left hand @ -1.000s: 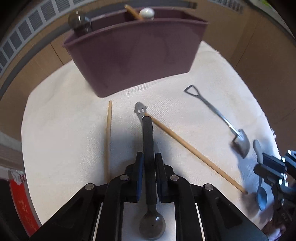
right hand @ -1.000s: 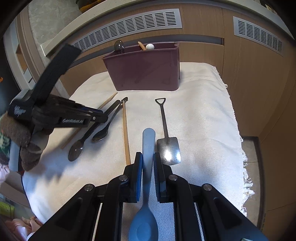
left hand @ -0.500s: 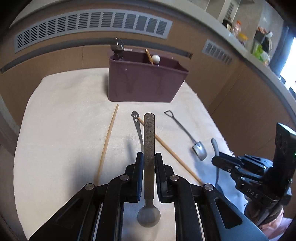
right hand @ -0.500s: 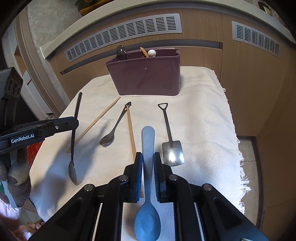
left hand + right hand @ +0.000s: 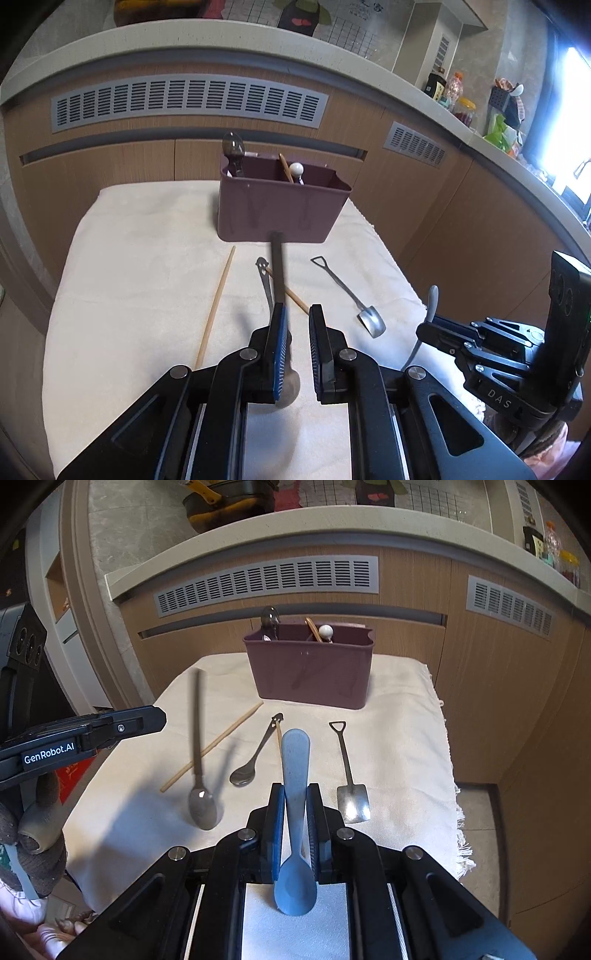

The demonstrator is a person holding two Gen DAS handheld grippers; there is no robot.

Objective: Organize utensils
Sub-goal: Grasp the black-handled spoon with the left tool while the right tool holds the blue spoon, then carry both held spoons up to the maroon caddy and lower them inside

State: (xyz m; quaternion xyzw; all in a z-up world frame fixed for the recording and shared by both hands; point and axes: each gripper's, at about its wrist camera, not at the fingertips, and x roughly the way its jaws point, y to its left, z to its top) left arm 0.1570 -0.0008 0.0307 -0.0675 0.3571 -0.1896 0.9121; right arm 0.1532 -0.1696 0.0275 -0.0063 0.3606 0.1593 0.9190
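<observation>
A maroon utensil holder (image 5: 282,208) (image 5: 312,668) stands at the back of a white cloth and holds a dark spoon, a wooden stick and a white-tipped utensil. My left gripper (image 5: 295,328) is open; a dark grey spoon (image 5: 277,273) (image 5: 197,753), motion-blurred, is between its fingers and appears to be dropping, bowl down. My right gripper (image 5: 295,808) is shut on a light blue spoon (image 5: 295,775), held above the cloth's front. On the cloth lie a shovel-shaped spoon (image 5: 349,775) (image 5: 352,299), a metal spoon (image 5: 255,755) and two wooden chopsticks (image 5: 216,306) (image 5: 214,747).
The white cloth (image 5: 129,277) (image 5: 406,720) covers a small table with a fringed right edge. Wooden cabinets with grey vents stand behind. The other gripper shows at each view's side: right one (image 5: 498,347), left one (image 5: 74,738).
My left gripper has lifted and pulled back, then opened; the dark grey spoon has slipped loose and is blurred. My right gripper has risen a little with the blue spoon.
</observation>
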